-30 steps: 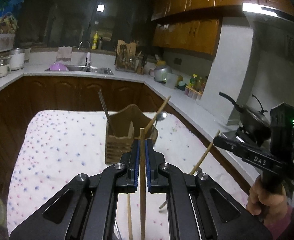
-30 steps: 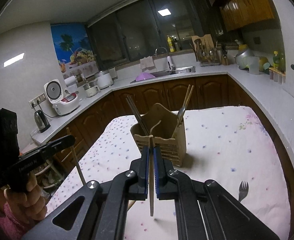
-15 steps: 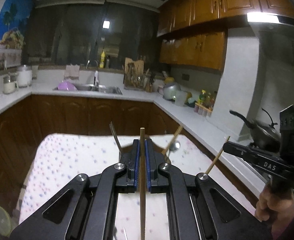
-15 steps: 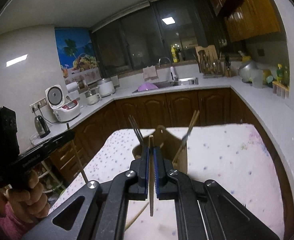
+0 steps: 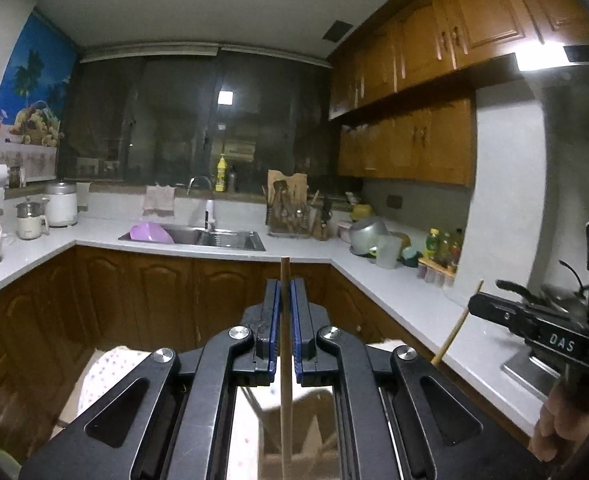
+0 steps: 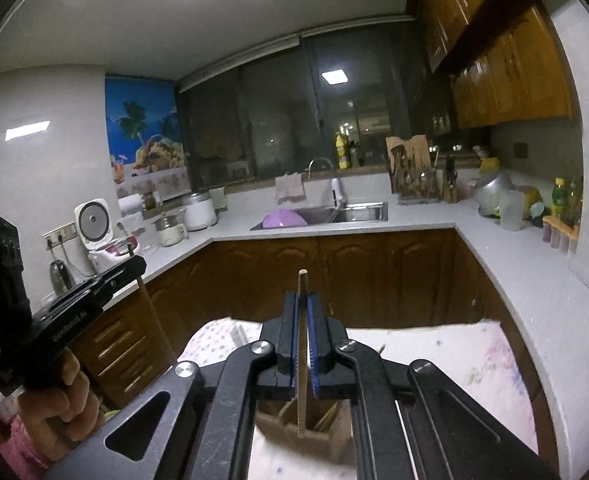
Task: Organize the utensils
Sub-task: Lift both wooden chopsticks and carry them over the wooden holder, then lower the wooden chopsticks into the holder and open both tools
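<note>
My left gripper [image 5: 284, 292] is shut on a wooden chopstick [image 5: 285, 380] held upright between its blue pads. My right gripper [image 6: 302, 304] is shut on another wooden chopstick [image 6: 301, 400], also upright. The wooden utensil holder [image 6: 302, 436] stands on the table right below the right gripper, the chopstick's lower end over its opening. In the left wrist view the holder [image 5: 294, 440] shows dimly under the gripper body. Each gripper appears in the other's view: the right one [image 5: 478, 308] and the left one [image 6: 134, 268], each with its chopstick.
The table carries a white dotted cloth [image 6: 454, 344]. Dark wooden cabinets and a grey countertop [image 5: 394, 284] wrap around it, with a sink [image 5: 214, 236], rice cookers [image 6: 94, 232] and bottles [image 5: 442, 248]. A pan [image 5: 554, 292] sits at the right.
Both grippers have risen and tilted up with their chopsticks; the table and holder slid down to the bottom of both views and now lie beneath the grippers.
</note>
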Demonstrator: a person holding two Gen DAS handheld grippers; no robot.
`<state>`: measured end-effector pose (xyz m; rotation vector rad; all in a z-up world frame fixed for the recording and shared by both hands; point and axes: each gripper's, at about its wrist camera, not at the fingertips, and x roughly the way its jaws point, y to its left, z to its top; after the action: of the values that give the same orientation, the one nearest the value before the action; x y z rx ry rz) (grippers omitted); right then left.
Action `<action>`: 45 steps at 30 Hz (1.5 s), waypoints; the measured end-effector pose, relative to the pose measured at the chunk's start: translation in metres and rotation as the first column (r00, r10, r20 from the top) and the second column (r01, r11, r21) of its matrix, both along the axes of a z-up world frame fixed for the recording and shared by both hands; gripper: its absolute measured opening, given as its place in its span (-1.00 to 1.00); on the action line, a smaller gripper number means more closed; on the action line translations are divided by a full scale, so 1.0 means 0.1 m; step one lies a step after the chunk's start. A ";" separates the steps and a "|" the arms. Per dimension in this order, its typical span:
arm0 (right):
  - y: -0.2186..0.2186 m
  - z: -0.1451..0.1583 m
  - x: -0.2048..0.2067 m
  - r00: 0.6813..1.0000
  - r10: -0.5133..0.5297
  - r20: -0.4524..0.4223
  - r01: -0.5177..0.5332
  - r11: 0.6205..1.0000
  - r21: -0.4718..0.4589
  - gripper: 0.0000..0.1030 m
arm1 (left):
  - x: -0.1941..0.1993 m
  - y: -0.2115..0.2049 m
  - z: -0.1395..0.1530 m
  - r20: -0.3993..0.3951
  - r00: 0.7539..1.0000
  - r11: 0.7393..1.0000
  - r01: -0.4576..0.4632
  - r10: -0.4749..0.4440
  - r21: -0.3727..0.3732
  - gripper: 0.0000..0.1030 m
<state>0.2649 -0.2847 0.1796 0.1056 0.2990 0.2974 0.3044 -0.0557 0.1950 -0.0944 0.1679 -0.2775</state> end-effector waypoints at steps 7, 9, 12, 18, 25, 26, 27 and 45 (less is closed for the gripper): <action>-0.01 -0.10 0.30 1.000 -0.016 -0.008 0.016 1.000 -0.009 -0.92 | 0.43 -0.06 -0.18 -0.002 0.998 0.997 -0.063 0.063 -0.033 -0.92; -0.01 -0.17 0.35 1.000 -0.020 -0.017 0.020 1.000 -0.010 -0.92 | 0.49 -0.07 -0.26 -0.004 0.996 0.996 -0.088 0.088 -0.031 -0.92; -0.01 -0.31 0.41 0.999 -0.026 -0.025 0.026 1.000 0.001 -0.92 | 0.59 -0.06 -0.47 -0.017 0.993 0.992 -0.119 0.118 -0.047 -0.92; 0.06 -0.62 0.46 0.997 -0.022 -0.068 0.021 1.000 -0.006 -0.92 | 0.64 -0.01 -0.86 -0.069 0.989 0.989 -0.134 0.129 -0.070 -0.92; 0.00 -1.03 0.45 0.990 -0.043 -0.136 0.045 0.999 0.011 -0.92 | 0.55 0.08 -1.11 -0.113 0.985 0.989 -0.137 0.130 -0.059 -0.90; -0.02 -1.07 0.43 0.990 -0.049 -0.130 0.053 0.998 0.020 -0.92 | 0.57 0.09 -1.12 -0.121 0.984 0.989 -0.138 0.131 -0.055 -0.89; -0.04 -1.07 0.42 0.990 -0.055 -0.127 0.059 0.998 0.026 -0.92 | 0.58 0.10 -1.15 -0.132 0.983 0.989 -0.137 0.129 -0.056 -0.89; -0.23 -1.18 0.45 0.980 -0.094 -0.175 0.110 0.990 0.084 -0.91 | 0.63 0.07 -1.25 -0.203 0.972 0.992 -0.123 0.115 -0.028 -0.85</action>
<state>0.3102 -0.3081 0.0613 0.2387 0.4489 0.2000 0.3672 -0.0485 0.0700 -0.1719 0.3566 -0.1509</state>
